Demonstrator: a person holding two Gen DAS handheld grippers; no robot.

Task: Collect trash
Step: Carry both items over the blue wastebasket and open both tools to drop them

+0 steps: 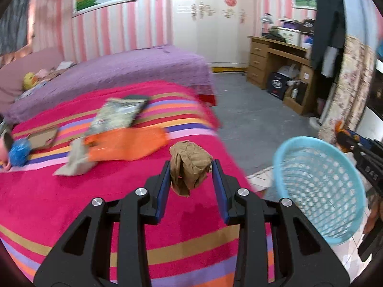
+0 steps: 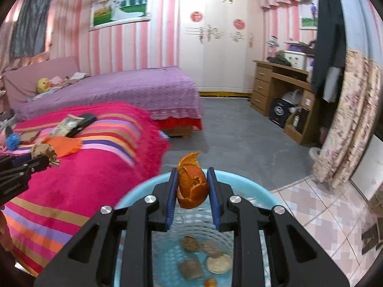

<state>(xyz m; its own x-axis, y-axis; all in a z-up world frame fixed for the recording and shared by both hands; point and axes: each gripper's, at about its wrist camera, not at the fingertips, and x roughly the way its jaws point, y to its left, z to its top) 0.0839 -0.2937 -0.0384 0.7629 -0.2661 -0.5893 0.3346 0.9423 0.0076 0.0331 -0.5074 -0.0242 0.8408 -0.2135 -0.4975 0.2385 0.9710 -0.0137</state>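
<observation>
Left gripper [image 1: 191, 171]: jaws pinching a crumpled brown paper wad [image 1: 189, 167], which is held clear above the striped blanket; the same gripper shows at the left edge of the right wrist view [image 2: 49, 161], still over the bed.
Right gripper [image 2: 192, 183]: jaws pinching a curled piece of orange peel [image 2: 192, 181], held directly above the open mouth of the blue basket [image 2: 134, 191].
Blue basket: light blue plastic with a perforated wall, standing on the floor beside the bed's near corner; in the left wrist view [image 1: 320, 191] it lies to the right of the paper wad.
Basket contents: several bits lie at the bottom, among them a brownish square scrap [image 2: 190, 269] and a pale round piece [image 2: 219, 264]; what exactly they are I cannot tell.
Bed: covered with a pink striped blanket [image 1: 71, 203].
Trash on the bed: an orange plastic bag [image 1: 126, 146], a printed snack packet [image 1: 115, 117] behind it, a beige crumpled scrap [image 1: 75, 161] touching the bag's left end, a flat cardboard piece [image 1: 43, 138] and a blue ball-like wad [image 1: 20, 151] at the far left. This area is blurred.
Background: a second bed with a purple cover [image 2: 134, 88], a white wardrobe [image 2: 215, 47], a wooden bench [image 2: 275, 83] against the right wall.
</observation>
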